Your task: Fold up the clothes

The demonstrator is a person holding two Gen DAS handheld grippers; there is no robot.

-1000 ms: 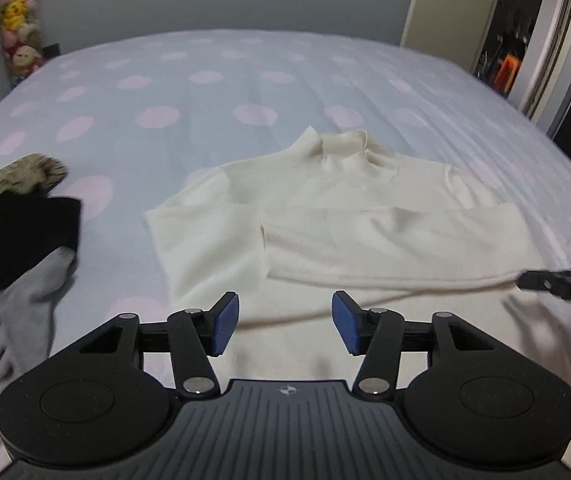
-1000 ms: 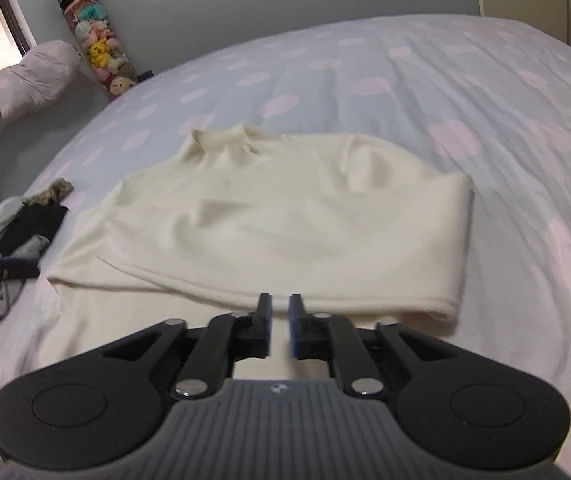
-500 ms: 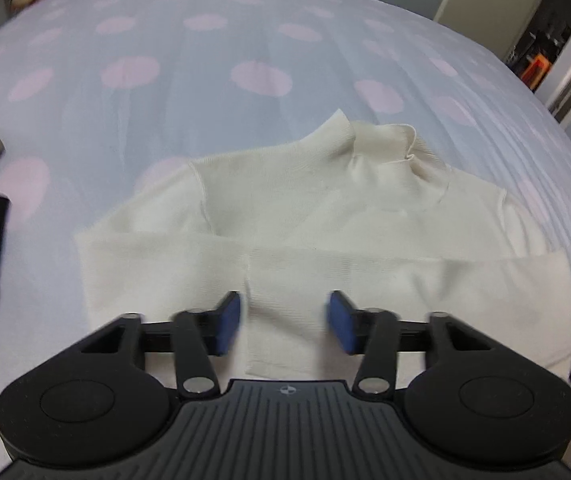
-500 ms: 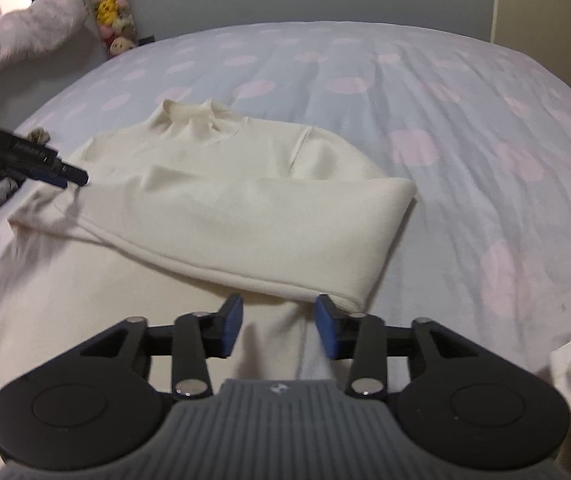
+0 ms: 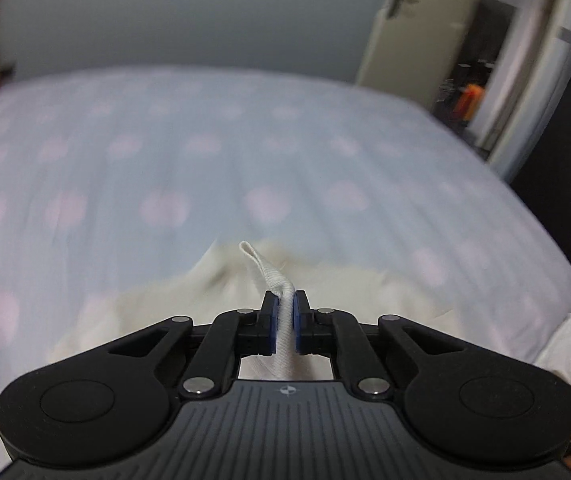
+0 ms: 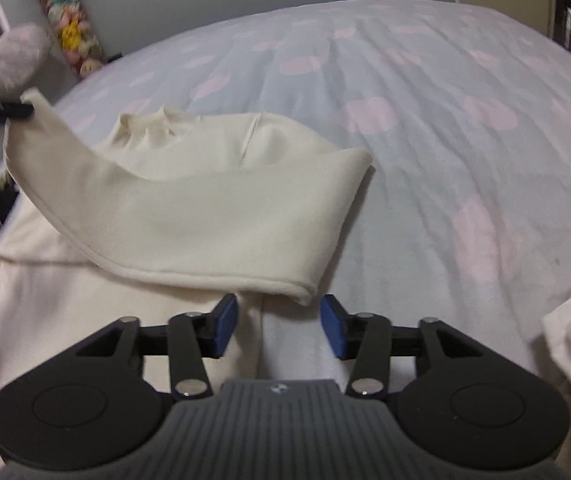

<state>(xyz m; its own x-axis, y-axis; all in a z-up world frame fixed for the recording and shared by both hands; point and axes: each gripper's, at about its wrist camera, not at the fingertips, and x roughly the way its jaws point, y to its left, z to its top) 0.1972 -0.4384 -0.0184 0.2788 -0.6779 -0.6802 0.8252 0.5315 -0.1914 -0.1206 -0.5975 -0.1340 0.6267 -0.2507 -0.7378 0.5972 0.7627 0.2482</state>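
Left wrist view: left tool [image 5: 284, 300] clamped on sweater [image 6: 205, 208] cuff edge.

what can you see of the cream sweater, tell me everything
The cream sweater is a soft, fine-ribbed knit with a high neck, lying on the polka-dot bed. One sleeve is folded across the body. The left gripper is shut on its cuff end, lifting it off the bed. The right gripper is open just above the fabric below the sleeve.
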